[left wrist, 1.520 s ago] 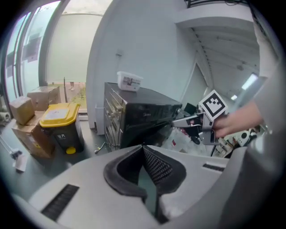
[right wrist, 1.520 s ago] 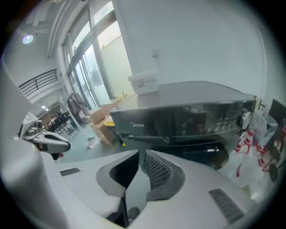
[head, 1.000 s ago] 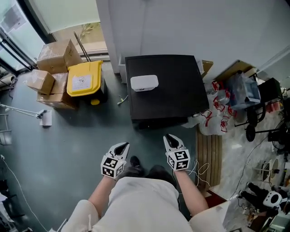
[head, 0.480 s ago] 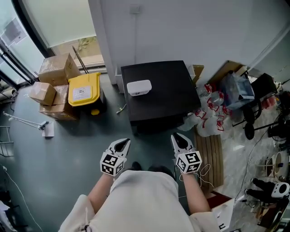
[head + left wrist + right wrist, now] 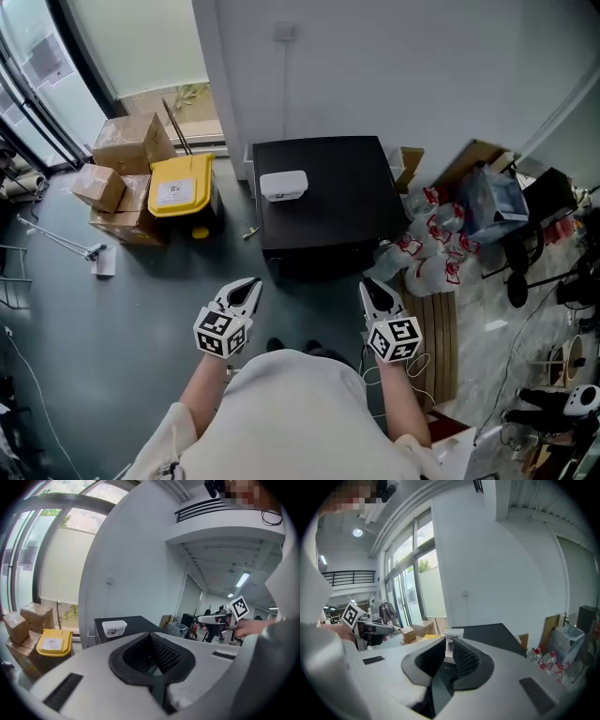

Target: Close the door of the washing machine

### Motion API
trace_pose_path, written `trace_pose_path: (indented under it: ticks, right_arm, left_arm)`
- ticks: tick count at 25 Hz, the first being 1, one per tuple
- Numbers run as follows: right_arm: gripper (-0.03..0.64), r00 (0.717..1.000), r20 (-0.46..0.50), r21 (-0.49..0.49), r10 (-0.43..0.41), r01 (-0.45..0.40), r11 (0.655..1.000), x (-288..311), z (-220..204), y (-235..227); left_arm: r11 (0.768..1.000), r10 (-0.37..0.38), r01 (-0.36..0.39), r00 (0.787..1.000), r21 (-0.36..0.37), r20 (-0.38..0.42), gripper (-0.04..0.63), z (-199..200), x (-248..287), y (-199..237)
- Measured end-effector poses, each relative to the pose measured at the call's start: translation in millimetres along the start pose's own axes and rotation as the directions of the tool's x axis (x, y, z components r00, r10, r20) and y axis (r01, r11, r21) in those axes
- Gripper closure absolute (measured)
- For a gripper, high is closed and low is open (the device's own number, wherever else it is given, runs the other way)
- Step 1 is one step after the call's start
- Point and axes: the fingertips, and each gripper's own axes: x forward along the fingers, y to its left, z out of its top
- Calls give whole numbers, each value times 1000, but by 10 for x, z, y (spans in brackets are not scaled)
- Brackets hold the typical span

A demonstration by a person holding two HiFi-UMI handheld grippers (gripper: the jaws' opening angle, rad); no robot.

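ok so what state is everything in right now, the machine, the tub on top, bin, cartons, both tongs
washing machine: front out of sight, door state can't be told
white tub: lid on, sitting on the machine's top
yellow bin: lid shut
cardboard boxes: closed, piled beside the bin
left tongs: slightly apart, empty
right tongs: slightly apart, empty

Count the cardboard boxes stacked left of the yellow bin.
3 visible: a large box at the back, a small box in front of it, and a lower box against the yellow bin. Others may be hidden underneath.
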Motion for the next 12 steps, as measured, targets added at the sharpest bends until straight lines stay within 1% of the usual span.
trace_pose_path:
  ticks: [5, 12]
  right_arm:
    - [549, 1000, 11, -1, 24, -24, 1000, -202, 73, -93]
    - [555, 998, 33, -23, 44, -44, 999, -388, 91, -151]
  left_arm:
    - [999, 39, -38, 999, -26, 21, 586, 64, -65, -167]
    - [998, 63, -63, 997, -8, 33, 586, 77, -124, -351]
